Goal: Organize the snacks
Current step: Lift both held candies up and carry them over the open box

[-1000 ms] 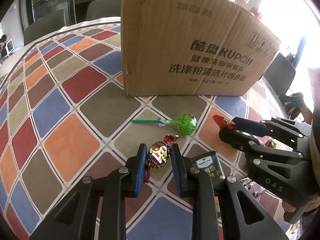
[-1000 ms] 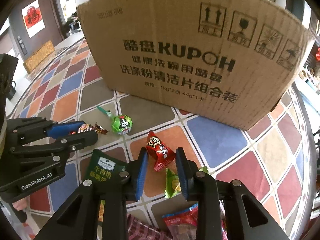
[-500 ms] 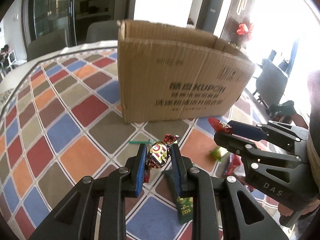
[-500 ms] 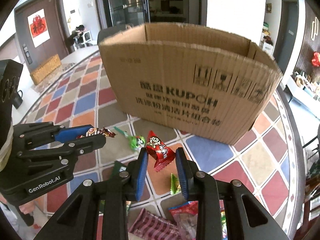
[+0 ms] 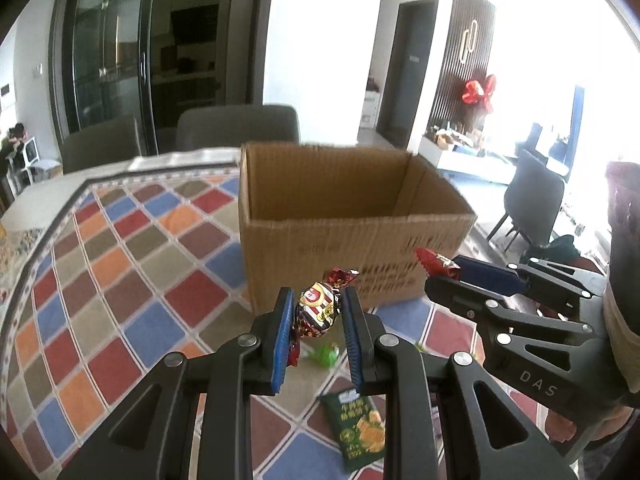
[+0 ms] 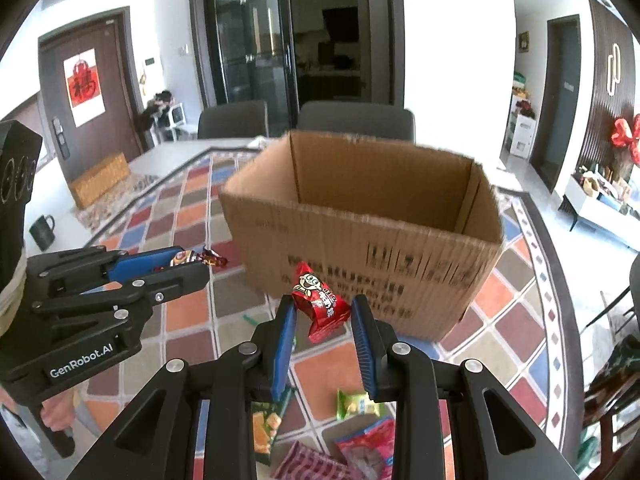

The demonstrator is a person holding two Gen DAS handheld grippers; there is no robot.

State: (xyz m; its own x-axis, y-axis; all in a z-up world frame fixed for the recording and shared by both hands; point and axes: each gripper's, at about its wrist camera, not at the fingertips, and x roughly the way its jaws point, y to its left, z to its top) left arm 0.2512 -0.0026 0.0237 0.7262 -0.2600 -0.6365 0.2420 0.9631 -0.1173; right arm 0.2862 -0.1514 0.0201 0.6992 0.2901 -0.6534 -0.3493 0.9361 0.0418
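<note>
Colourful diamond squares cover the worktop (image 5: 120, 280), and some snacks lie on it.

Nearest, the left gripper (image 5: 316, 320) is pinching a shiny wrapped candy (image 5: 318, 312) between its blue pads. The candy sits right at the tips. The right gripper (image 6: 324, 316) is pinching a small red snack pack (image 6: 322, 306). That pack hangs tilted and looks held mostly by one side.

Under the grippers, more snacks wait on the worktop: a green lollipop (image 5: 326, 354), a dark green chip bag (image 5: 358, 428), a little light green pack (image 6: 354, 402) and a red bag (image 6: 366, 450).

Farther off stands the open cardboard box (image 5: 340, 240). Both grippers are up high, near its front wall but not yet over the hole.

What could go wrong? I think the red pack might slip out, because the hold on it looks weak. If a gripper lets go too soon, its snack would drop in front of the box. A gripper could also bump the front wall and push the box away.

Behind the box are grey chairs (image 6: 356, 120) and dark glass doors (image 6: 252, 40).
</note>
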